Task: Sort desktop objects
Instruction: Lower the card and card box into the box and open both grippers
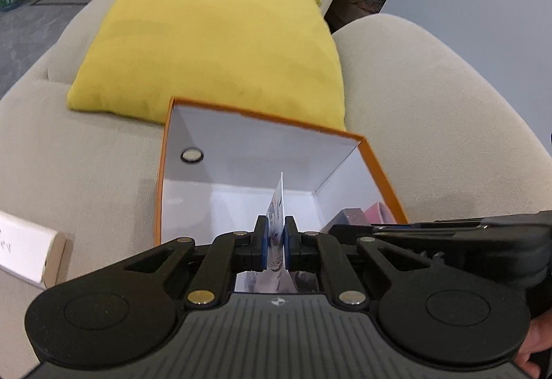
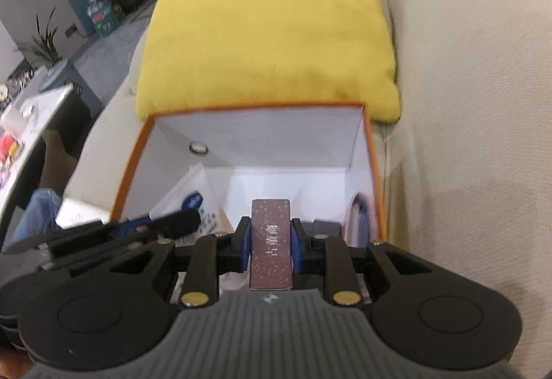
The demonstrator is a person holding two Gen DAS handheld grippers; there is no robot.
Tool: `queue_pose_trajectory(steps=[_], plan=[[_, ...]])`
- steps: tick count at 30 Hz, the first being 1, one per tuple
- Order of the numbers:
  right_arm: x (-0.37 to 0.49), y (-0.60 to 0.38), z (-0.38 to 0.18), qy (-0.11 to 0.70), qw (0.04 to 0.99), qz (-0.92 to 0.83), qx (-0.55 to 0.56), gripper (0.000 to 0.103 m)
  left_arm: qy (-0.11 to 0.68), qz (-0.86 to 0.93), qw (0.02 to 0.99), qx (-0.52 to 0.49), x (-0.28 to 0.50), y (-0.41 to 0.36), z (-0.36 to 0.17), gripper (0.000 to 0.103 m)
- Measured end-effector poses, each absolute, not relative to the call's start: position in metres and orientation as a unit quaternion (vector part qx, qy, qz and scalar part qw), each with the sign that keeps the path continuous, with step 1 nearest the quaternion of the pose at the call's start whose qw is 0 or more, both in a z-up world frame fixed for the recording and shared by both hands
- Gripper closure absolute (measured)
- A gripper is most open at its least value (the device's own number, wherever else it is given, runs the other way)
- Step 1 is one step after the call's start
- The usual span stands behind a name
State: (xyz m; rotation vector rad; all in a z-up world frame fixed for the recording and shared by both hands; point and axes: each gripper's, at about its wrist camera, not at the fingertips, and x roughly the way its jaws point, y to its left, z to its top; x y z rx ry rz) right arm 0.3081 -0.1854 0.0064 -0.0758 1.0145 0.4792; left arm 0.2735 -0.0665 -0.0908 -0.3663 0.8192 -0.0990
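You hold a packet (image 1: 278, 206) in your left gripper (image 1: 276, 234) and a maroon box (image 2: 270, 242) in your right gripper (image 2: 270, 241), both clamped above the orange box (image 2: 374, 172) on the sofa (image 2: 465, 137); crowded side by side, they may collide.

Matt yellow cloth cushion (image 2: 269, 27), rough beige fabric sofa (image 2: 465, 137), smooth white-lined cardboard box (image 2: 262, 134).

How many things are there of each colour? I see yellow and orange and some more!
Yellow: 1, the pillow
Orange-edged: 1, the open box
Maroon: 1, the small box in the right gripper
White with blue print: 1, the thin packet in the left gripper
Beige: 1, the sofa
Total: 5
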Motion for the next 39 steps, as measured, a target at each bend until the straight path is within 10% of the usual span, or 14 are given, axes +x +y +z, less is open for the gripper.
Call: queue_pose_trajectory(steps=[39], plan=[[0.266,-0.240,0.000,0.451,0.874,0.160,0.077,0.069,0.414,-0.060,0.892,-0.172,0.280,-0.102,-0.103,0.089]])
